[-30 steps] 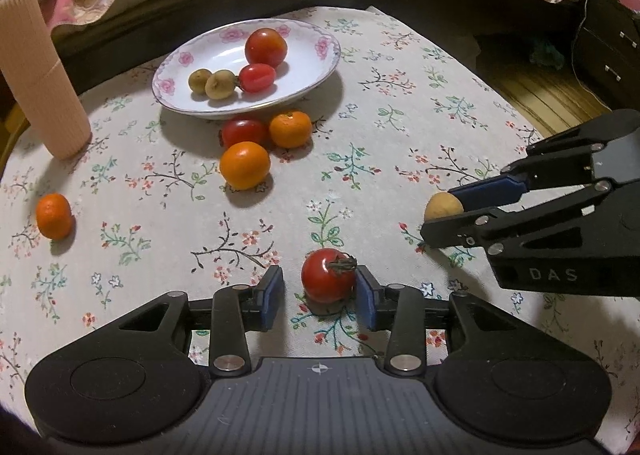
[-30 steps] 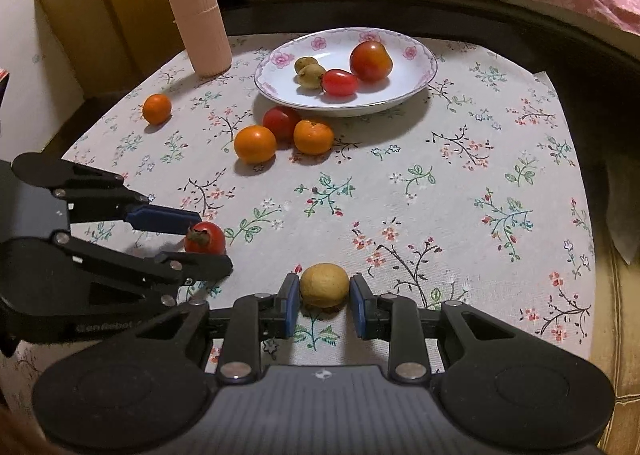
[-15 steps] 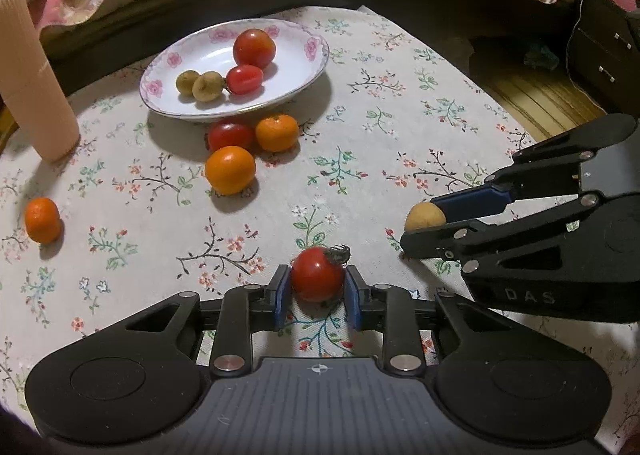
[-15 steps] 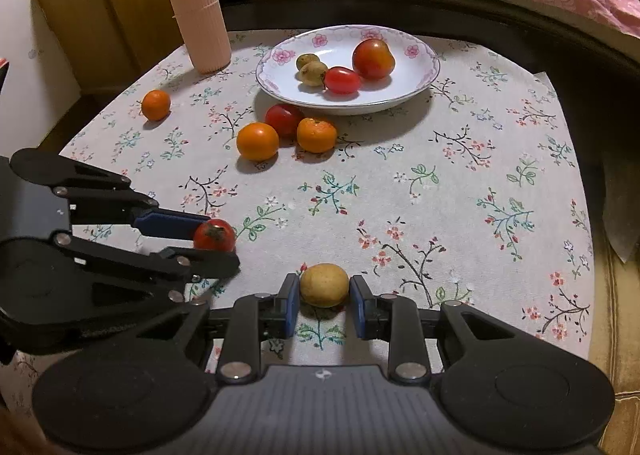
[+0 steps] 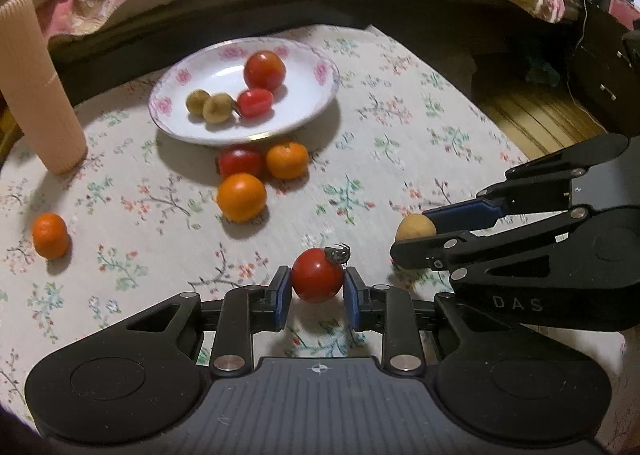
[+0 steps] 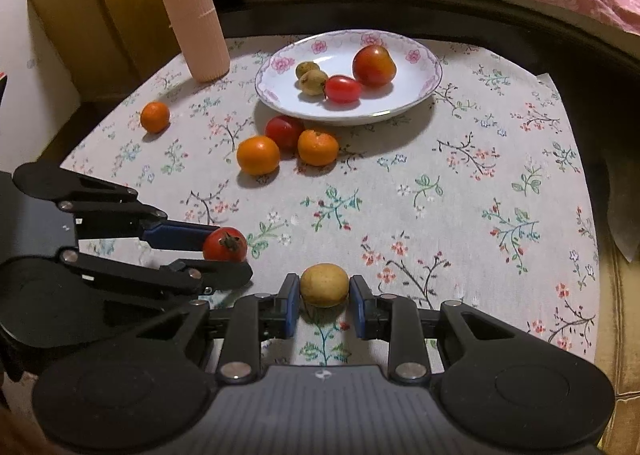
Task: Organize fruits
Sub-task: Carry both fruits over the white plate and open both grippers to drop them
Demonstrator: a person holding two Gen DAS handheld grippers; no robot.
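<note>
While both tools sat low over the flowered tablecloth, each had a fruit pinched. Left gripper was clamped on a stemmed red tomato, blue pads pressed to its sides. Right gripper was pinching a small tan fruit — pads tight on both flanks. Both fruits were well short of the plate, on its near side.

Plate, white with a pink floral rim, held a large tomato, an oval tomato and two tan fruits.

Just in front of the plate — a tomato flanked by two oranges, touching or nearly so. Third, smaller orange lay apart, left of the plate. Ribbed pink cylinder stood upright left of the plate.
</note>
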